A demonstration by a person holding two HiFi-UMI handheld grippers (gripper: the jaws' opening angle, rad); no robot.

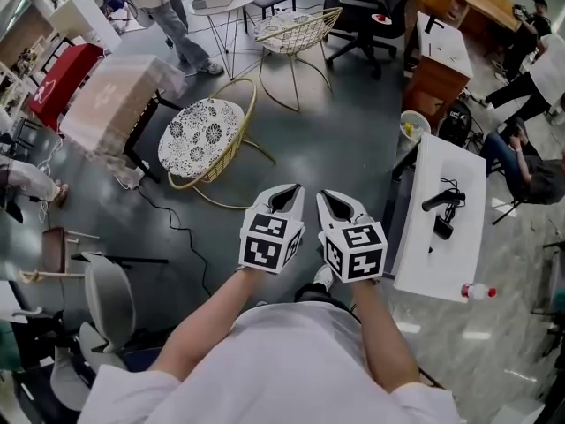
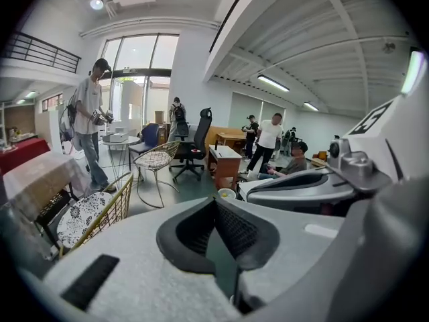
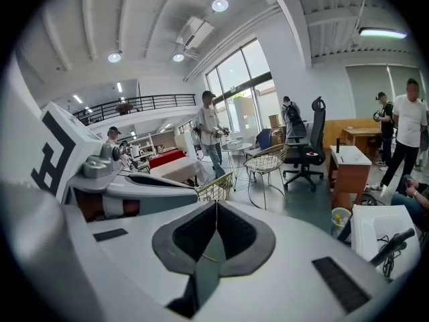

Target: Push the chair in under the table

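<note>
Waiting counter (image 1: 110,104): draped in a pale cover, left of centre in the head view; nothing to be made out tucked beneath it.
Chair (image 1: 201,135): gold wire frame, patterned seat. Stands just beside the counter's near edge, seat wholly out in the open, not pushed under.
Left hand-held gripper (image 1: 282,200): jaws closed together on nothing; aimed toward the chair, well apart from it.
Right hand-held gripper (image 1: 334,201): likewise closed and empty, just beside the left one, no contact with the chair.
Done: by the look of it, nothing of the push itself — chair untouched and out in the open.
Remaining: probably the whole job — closing in on the chair's hooped back, setting both closed tips against it, sliding the seat in beneath the counter.
</note>
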